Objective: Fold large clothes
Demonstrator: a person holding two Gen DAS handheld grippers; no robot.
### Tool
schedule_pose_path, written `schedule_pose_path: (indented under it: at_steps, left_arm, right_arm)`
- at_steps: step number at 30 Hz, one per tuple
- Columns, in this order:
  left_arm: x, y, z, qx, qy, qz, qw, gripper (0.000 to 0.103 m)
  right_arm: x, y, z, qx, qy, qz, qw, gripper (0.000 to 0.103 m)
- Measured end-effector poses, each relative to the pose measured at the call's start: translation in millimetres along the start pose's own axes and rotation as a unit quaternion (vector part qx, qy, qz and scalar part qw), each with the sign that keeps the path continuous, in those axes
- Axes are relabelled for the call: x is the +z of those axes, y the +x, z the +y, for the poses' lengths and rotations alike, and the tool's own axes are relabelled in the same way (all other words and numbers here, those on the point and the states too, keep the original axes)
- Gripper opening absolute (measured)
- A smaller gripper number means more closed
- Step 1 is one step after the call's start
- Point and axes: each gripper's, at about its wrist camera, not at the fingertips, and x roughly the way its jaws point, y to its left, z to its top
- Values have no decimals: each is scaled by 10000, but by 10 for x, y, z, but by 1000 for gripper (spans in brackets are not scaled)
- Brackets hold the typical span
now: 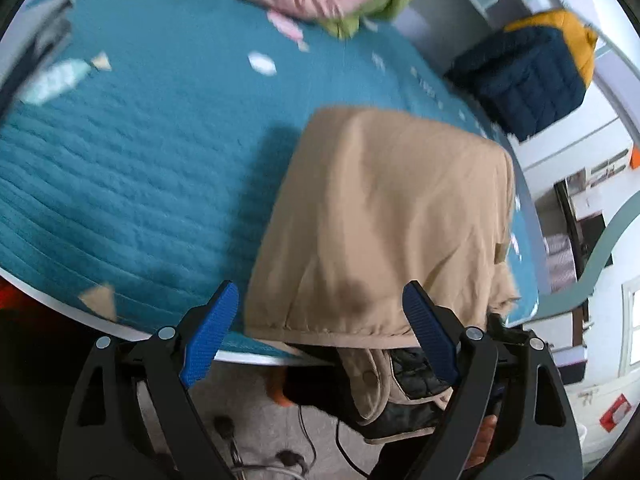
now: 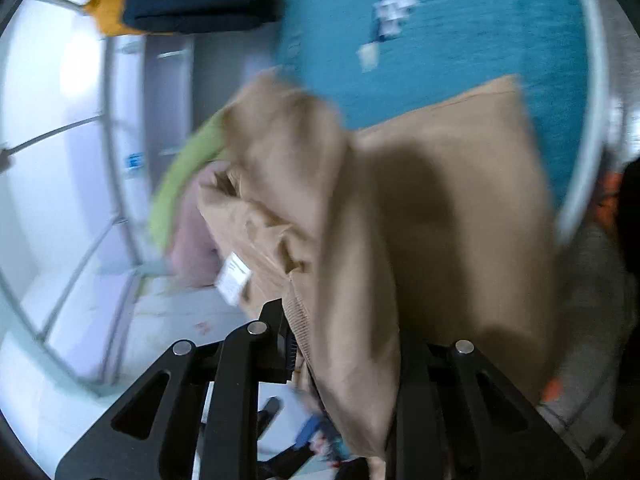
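My left tongs (image 1: 320, 328) gape empty at the bed's (image 1: 132, 184) near edge, the tan coat (image 1: 384, 216) straight ahead; right tongs (image 2: 344, 360) pinch its fabric, nearer.

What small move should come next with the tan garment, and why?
Probably lower the right hand-held gripper to lay its raised portion of the tan garment flat on the teal bed cover. The right one is shut on bunched fabric in a blurred frame, while the left hand-held gripper is open at the garment's near hem, which overhangs the bed edge.
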Motion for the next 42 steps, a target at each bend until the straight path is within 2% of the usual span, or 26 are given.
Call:
schedule_pose_path:
  at_steps: [1,4,7,9,10,12,15,18,20,23,28,32,39,42]
  left_arm:
    - [-35,71,-8,70,5,92,9999,85]
    - [-100,235,-102,207,259,234,9992,85]
    - [-129,266,-122,263,329,279,9987,85]
    - [-126,269,-76,205,232,316,9990,85]
    - [-97,275,-69,212,183,336,9990,85]
    - [-104,294,-65,235,178,366,9989,85]
    - [-126,351,-83,269,160,447,9985,85]
    - [-132,433,-158,268,212,542,9979,85]
    - [-153,464,-218,286,275,584,9975,85]
    - [-169,469,-246,252,313,617,9973,85]
    - [-158,518,-262,243,255,675,9971,85]
    - [-173,522,-307,219,313,699,9968,85]
    - [-103,498,-293,193,315,659,9971,85]
    - [-74,437,-248,231,277,571,9977,85]
  right_arm:
    - [22,0,-6,-249,-90,65,9996,25]
    - [68,4,87,-593,-339,258,9973,35]
    - [117,-53,348,-942,-958,240,9906,45]
    - [133,-103,475,-1229,-1356,182,9829,60]
    - [144,-117,518,-1410,-1525,139,9781,62]
    - [183,-152,529,-1572,-1623,8,9741,67]
    - [291,-68,329,-1798,-1379,96,9739,70]
    - [333,74,91,-1802,-1100,507,9762,70]
    - [373,150,25,-1776,-1035,576,9770,70]
    - [402,220,-38,-1799,-1175,639,9745,79]
    - [435,348,-249,-1216,-549,838,9875,85]
    - [388,487,-160,-1148,-751,1023,9852,92]
    - [241,614,-60,-775,-712,1277,9862,92]
    - [50,796,120,-630,-1035,1706,9779,92]
